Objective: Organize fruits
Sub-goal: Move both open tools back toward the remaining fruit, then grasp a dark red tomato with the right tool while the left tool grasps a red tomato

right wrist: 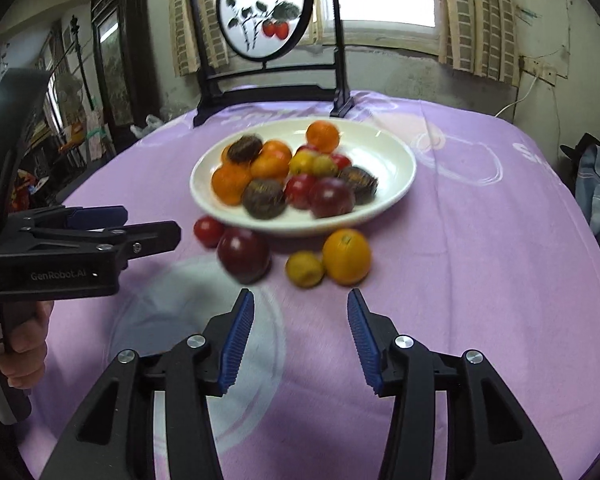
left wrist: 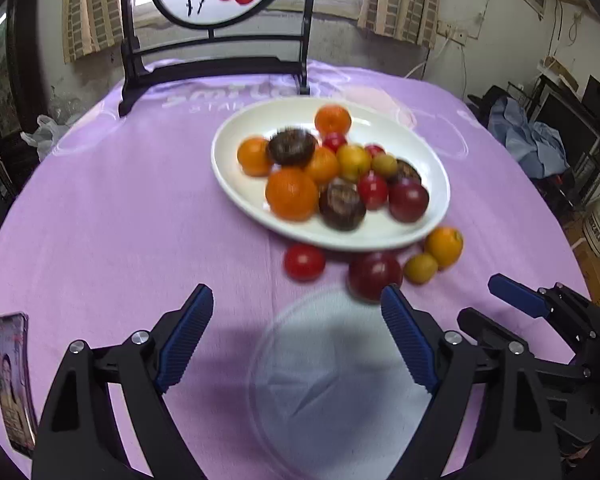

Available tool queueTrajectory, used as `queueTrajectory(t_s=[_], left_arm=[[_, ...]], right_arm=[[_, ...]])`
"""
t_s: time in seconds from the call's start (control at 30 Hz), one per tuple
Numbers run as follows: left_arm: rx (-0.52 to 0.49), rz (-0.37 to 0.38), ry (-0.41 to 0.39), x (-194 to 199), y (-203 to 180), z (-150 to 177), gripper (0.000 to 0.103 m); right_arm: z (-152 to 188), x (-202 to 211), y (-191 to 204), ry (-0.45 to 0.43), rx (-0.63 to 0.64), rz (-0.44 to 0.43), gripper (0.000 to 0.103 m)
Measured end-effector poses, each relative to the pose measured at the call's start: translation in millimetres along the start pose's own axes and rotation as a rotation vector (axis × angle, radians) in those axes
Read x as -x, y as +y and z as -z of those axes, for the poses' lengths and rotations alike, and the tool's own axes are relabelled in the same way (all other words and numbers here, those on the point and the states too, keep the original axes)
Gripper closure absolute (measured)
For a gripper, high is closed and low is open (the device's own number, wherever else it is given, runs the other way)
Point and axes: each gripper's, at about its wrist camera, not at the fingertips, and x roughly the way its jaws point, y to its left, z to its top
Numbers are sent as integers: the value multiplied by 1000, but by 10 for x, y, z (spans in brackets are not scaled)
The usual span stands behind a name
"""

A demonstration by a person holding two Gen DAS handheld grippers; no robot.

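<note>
Left wrist view first: the left gripper (left wrist: 296, 304) has its jaws spread wide with nothing between them, hanging over a clear round lid or dish (left wrist: 332, 380) that lies flat on the purple-clothed surface (left wrist: 120, 220). That clear piece is blurred, so what exactly it is I cannot tell. This view alone picks up a printed packet (left wrist: 14, 380) lying at the near left edge of the surface, and the right gripper (left wrist: 516, 294) coming in at the lower right.

Over to the right wrist view: the right gripper (right wrist: 300, 304) has its jaws parted, also empty, above bare cloth. Only here do we see the hand (right wrist: 24, 344) that carries the left gripper, at the left edge of the picture.

The fruits: most sit piled on the white oval plate (right wrist: 380, 148) toward the far half of the surface. Oranges, red and yellow small fruits, dark purple ones, all crowded to the plate's left and middle, its right end bare. Four lie loose on the cloth just beside the plate's near rim: a small red fruit (right wrist: 208, 231), a dark red plum (right wrist: 244, 255), a small yellow fruit (right wrist: 305, 269) and an orange (right wrist: 346, 256), the last two touching.

Room to move: open cloth to the left and right of the plate and in front of both grippers. The loose four lie between the jaws and the plate. Behind the plate a dark-framed painted screen (right wrist: 264, 12) stands at the far edge.
</note>
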Motion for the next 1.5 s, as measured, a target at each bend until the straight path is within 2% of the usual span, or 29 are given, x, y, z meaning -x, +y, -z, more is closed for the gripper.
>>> queueTrajectory(t_s=[0.2, 0.33, 0.53, 0.87, 0.93, 0.97, 1.1, 1.23, 1.5], left_arm=[[13, 0, 52, -141, 133, 167, 19], [52, -6, 56, -193, 311, 187, 19], [130, -5, 45, -182, 593, 144, 19], [156, -20, 49, -202, 627, 133, 19], [171, -23, 42, -195, 664, 127, 19], [172, -29, 48, -208, 676, 124, 19], [185, -21, 50, -208, 705, 127, 19], [167, -39, 44, -222, 667, 133, 19], [77, -42, 50, -295, 441, 173, 19]], right_arm=[[120, -103, 227, 58, 43, -56, 54], [130, -225, 356, 107, 37, -104, 54], [9, -462, 556, 140, 81, -36, 54], [-287, -781, 609, 132, 25, 87, 54], [-318, -820, 602, 128, 12, 86, 56], [-330, -823, 587, 127, 0, 90, 61], [-329, -771, 500, 131, -38, 53, 63], [-235, -546, 434, 119, -36, 28, 63], [-3, -133, 153, 82, -39, 12, 63]])
